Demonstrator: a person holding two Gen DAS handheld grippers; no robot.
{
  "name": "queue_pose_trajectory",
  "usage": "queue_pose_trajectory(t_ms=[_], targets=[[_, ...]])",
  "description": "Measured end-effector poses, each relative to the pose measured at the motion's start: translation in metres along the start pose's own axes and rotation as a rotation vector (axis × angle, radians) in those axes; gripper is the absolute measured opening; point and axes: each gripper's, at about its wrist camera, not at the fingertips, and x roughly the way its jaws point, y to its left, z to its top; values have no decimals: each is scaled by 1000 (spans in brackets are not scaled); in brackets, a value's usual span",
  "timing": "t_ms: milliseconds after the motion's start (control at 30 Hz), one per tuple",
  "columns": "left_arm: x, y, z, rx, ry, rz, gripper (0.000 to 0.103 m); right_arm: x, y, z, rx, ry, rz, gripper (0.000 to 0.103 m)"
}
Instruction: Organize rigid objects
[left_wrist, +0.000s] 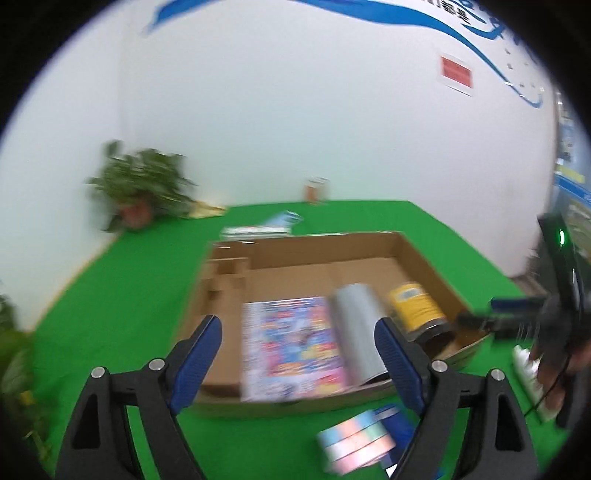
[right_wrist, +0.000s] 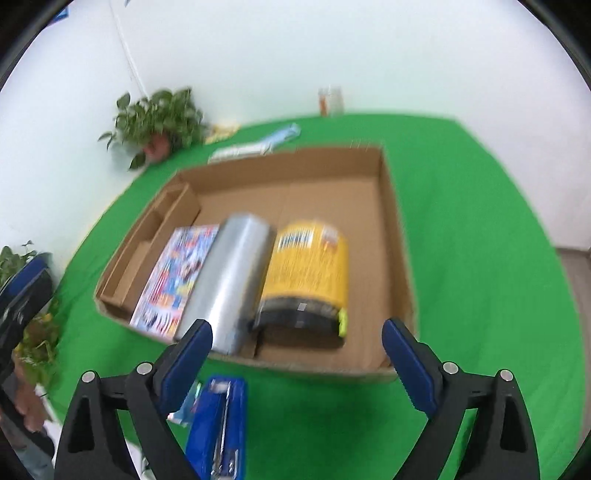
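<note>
stapler (right_wrist: 218, 424) on bench: stiff, compact, grasp across body | left hand-held gripper (left_wrist: 299, 347) released | right hand-held gripper (right_wrist: 297, 350) released, empty

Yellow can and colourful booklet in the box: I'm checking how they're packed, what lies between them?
A silver cylinder lies on its side between the yellow can and the colourful booklet, clearest in the right wrist view.

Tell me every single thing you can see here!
cardboard box: one, brown, on the green table
magazine: one, colourful, left in the box
roll: one, silver, beside the magazine
can: one, yellow, lying right of the roll
stapler: one, blue, before the box
sticky notes: one pastel pad, before the box
potted plant: one, green, far left corner
left gripper: open, blue fingers
right gripper: open, blue fingers
</note>
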Motion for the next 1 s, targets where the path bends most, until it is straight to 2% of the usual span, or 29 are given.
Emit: queue_pose_trajectory(t_ms=[133,233,300,333,367,433,600,733,767,800,833,867,900,967,1000], targets=[[-19,29,-25,-90,23,12,85,24,-6,41,80,40,32,92],[-22,41,-38,-169,64,-2,85,66,-12,70,82,125,-8,73],[-22,46,-48,-188,103,-18,85,99,-14,80,114,211,-11,56],[-20,45,-50,-186,111,-26,85,111,-15,80,107,239,-14,52],[-21,47,-53,-185,112,-29,85,118,-13,78,88,244,-18,56],[-26,46,-57,-176,100,-37,85,119,-11,70,73,227,-21,56],[-19,40,-63,-186,105,-81,85,98,-2,39,41,257,-35,57],[-18,26,-62,-183,86,-101,85,82,-2,24,62,262,-25,56],[-19,24,-62,-176,80,-93,85,75,-1,22,71,240,-16,56],[-22,21,-61,-166,69,-80,85,60,0,18,73,191,-9,65],[-26,17,-62,-152,45,-60,85,36,8,12,54,101,-7,73],[-30,15,-63,-143,29,-40,85,22,13,7,37,41,-6,92],[-34,14,-64,-136,20,-15,85,0,22,-3,11,-50,-12,103],[-37,15,-68,-139,25,15,85,-41,42,-30,-78,-215,-45,103],[-39,16,-72,-147,38,21,85,-52,46,-40,-105,-243,-51,103]])
